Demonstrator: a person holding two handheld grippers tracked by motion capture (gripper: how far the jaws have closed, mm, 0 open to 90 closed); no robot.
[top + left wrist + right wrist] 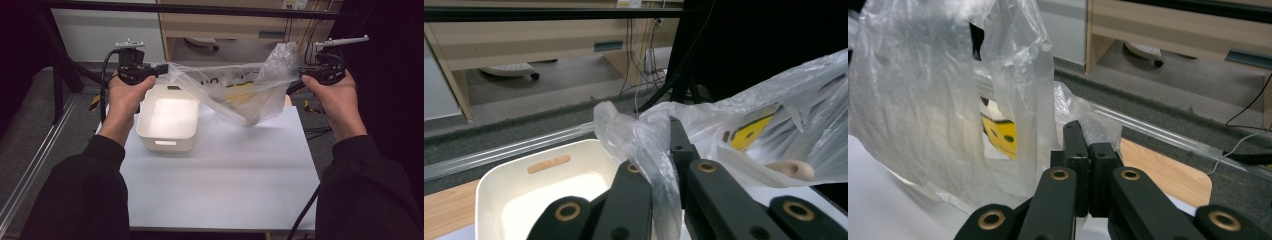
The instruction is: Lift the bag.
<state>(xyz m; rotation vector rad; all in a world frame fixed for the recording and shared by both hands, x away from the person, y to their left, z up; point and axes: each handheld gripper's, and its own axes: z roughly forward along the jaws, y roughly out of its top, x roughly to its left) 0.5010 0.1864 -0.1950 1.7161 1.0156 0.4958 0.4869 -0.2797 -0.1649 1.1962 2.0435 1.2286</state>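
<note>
A clear plastic bag [240, 92] hangs stretched in the air between my two grippers, above the white table [225, 170]. Something yellow with black marks [749, 134] and a wooden handle end [794, 170] show through the film. My left gripper [160, 69] is shut on the bag's left edge [659, 175], just above the white bin [167, 120]. At the right, my right gripper [295, 85] is shut on the bag's other edge [1073, 112], and the film [938, 100] bulges up beside it.
The white bin [524, 195] stands empty at the table's back left, with a slot handle in its wall. Beyond the table are a wooden cabinet [225, 25], floor cables and a dark frame bar across the top.
</note>
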